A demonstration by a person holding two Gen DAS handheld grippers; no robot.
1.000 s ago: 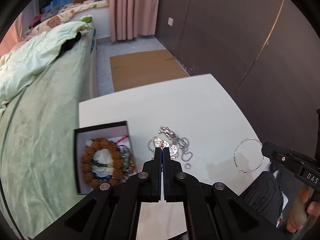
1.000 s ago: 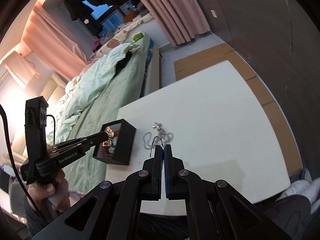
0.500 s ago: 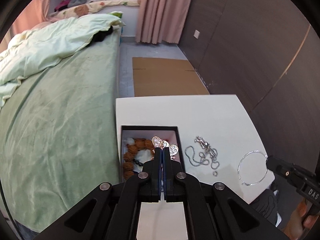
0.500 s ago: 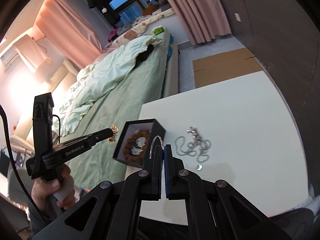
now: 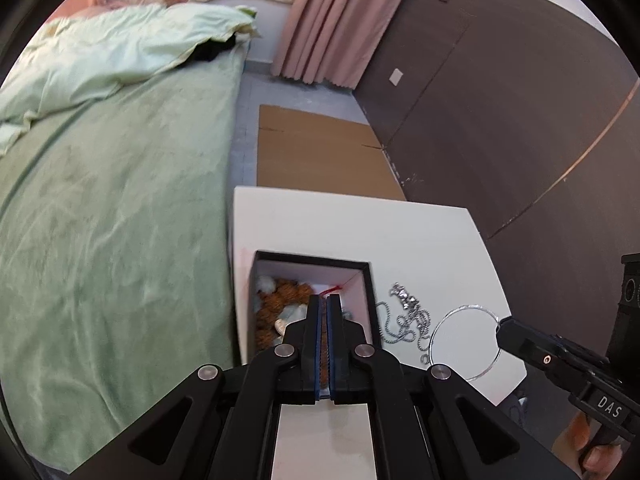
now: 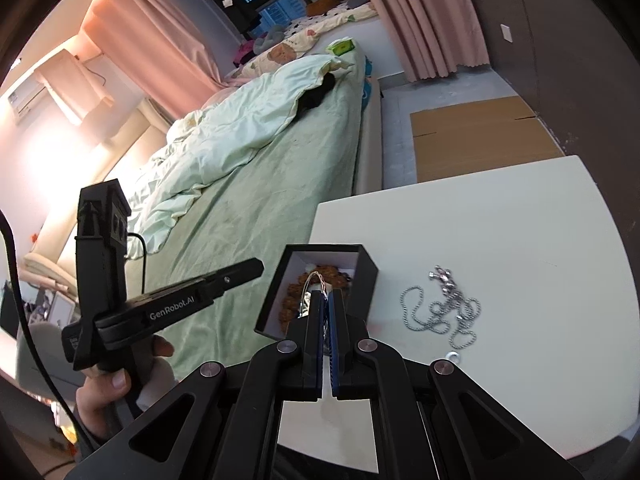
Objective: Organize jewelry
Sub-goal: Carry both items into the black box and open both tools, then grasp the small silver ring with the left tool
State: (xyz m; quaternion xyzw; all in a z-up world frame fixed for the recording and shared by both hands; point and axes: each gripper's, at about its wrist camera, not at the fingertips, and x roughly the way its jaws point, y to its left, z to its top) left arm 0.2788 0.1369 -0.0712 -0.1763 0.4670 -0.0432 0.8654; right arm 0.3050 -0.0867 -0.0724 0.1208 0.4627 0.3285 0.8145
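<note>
Two grippers worked a bedside table [image 5: 360, 224]: the right gripper [image 6: 326, 300], jaws nearly closed, pinched a silver bangle [image 6: 310, 286] above the black jewelry box [image 6: 360, 276] for storing, while the left gripper [image 5: 324, 304], closed with nothing visibly held, hovered over it.

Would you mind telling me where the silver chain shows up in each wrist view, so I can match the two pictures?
Left wrist: the chain lies on the white table, lower right of centre, between the black box and the silver hoop.
Right wrist: the chain lies right of centre, on the table to the right of the box.
Shared landmark: the black box.
</note>
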